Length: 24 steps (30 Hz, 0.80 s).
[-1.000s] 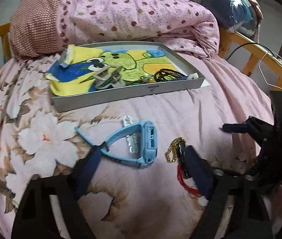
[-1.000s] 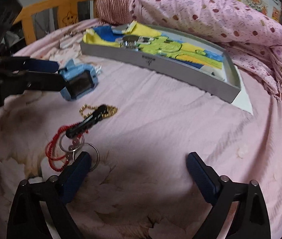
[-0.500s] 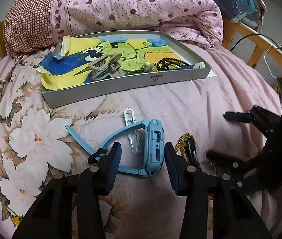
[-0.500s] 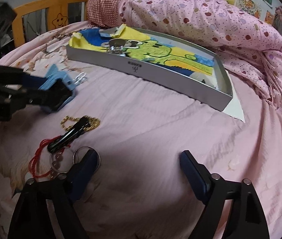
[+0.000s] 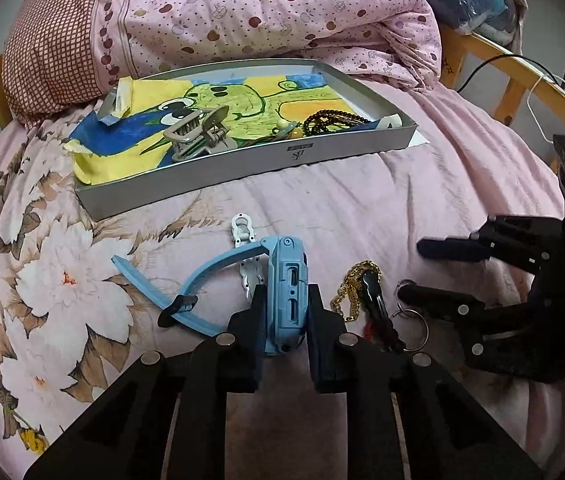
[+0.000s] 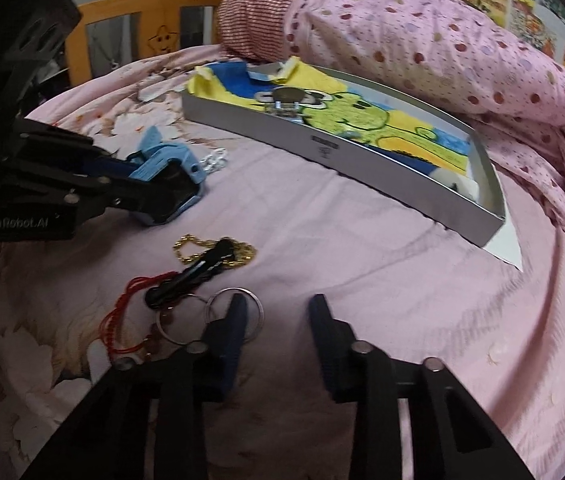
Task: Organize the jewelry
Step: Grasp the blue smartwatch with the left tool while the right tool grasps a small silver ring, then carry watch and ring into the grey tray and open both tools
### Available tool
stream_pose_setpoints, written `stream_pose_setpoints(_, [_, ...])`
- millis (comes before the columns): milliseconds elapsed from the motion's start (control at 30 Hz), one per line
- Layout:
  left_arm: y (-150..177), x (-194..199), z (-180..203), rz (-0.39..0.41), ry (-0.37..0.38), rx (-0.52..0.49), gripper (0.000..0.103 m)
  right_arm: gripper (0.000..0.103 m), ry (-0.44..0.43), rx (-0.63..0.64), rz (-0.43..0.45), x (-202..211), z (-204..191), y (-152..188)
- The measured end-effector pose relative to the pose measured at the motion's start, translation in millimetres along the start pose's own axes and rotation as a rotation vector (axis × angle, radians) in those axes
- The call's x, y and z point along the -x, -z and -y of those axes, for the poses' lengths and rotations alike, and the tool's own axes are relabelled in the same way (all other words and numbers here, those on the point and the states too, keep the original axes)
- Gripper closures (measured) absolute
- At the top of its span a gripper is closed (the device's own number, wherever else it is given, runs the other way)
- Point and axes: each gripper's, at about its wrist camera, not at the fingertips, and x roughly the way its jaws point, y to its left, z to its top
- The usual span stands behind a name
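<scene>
Jewelry lies on a pink bed [image 5: 362, 208], some of it in a gray tray [image 5: 242, 172] at 12 o'clock and some loose on the sheet. The left gripper [image 5: 284, 312] has its fingers [image 5: 256, 320] closed tight on the body of a blue watch [image 5: 286, 280], which rests on the bed near 6 o'clock in the left view. Part of the watch is hidden between the fingers. A small silver clasp [image 5: 242, 228] pokes out from behind the watch strap, so only some of it shows. Just to the right lie a gold chain [image 5: 356, 280] and a black hair clip [image 5: 378, 308] on top of it. A red string [image 6: 122, 312] is almost all hidden in the left view, but the right view shows it well, with key rings [image 6: 238, 312] beside it. The right gripper [image 6: 278, 320] has its fingers a little way apart and holds nothing; one finger lies over a key ring. In the tray sit a gray hair claw [image 5: 198, 136] and dark beads [image 5: 334, 118] on a cartoon picture. The tray's front has a small label, too tiny to read. The left gripper's side reads "GenRobot.AI" in the right view.
</scene>
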Motion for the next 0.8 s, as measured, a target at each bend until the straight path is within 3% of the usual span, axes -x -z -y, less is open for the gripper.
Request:
stream_pose_setpoints(67, [-0.2, 1.5, -3.4, -0.003, 0.009, 0.022, 0.089, 0.091, -0.007, 0.016, -0.003, -0.9, -3.5, -0.2])
stream_pose_setpoints(167, [-0.3, 5.2, -5.2, -0.006, 0.008, 0.038, 0.089, 0.098, 0.005, 0.040, -0.003, -0.4, -8.6, -0.6])
stream_pose_setpoints(533, [12.6, 31.8, -7.5, -0.017, 0.012, 0.101, 0.089, 0.099, 0.123, -0.033, 0.108, 27.9, 5.6, -8.4])
stream_pose_setpoints(800, [-4.4, 48.2, -7.9, 0.020, 0.020, 0.110, 0.089, 0.099, 0.119, -0.070, 0.227, 54.7, 13.8, -42.2])
